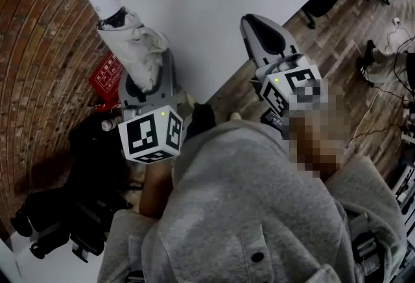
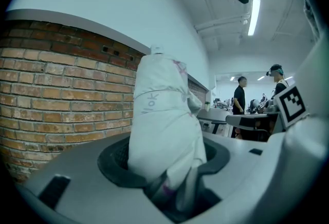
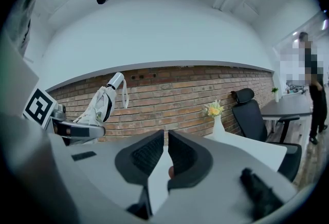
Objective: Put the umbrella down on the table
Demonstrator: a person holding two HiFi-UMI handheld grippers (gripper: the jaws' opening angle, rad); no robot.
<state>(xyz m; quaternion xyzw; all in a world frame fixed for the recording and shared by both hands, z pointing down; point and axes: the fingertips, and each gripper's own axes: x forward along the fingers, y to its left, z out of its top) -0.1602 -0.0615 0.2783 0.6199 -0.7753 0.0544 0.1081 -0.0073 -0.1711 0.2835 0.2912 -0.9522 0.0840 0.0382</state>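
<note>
Head view: a person in a grey top [image 1: 259,210] holds a folded white umbrella [image 1: 133,38] upright in the left claw [image 1: 149,84]. Its jaws are clamped wide around the bunched fabric near the lower end, handle uppermost, probably to keep the bundle from spilling open. The white counter [image 1: 220,2] lies ahead and to the right of that claw, and the umbrella is not yet over it. The right claw [image 1: 260,34], jaws all but together on nothing, points across the counter's near edge, apparently kept free. The set-down is yet to come.
</note>
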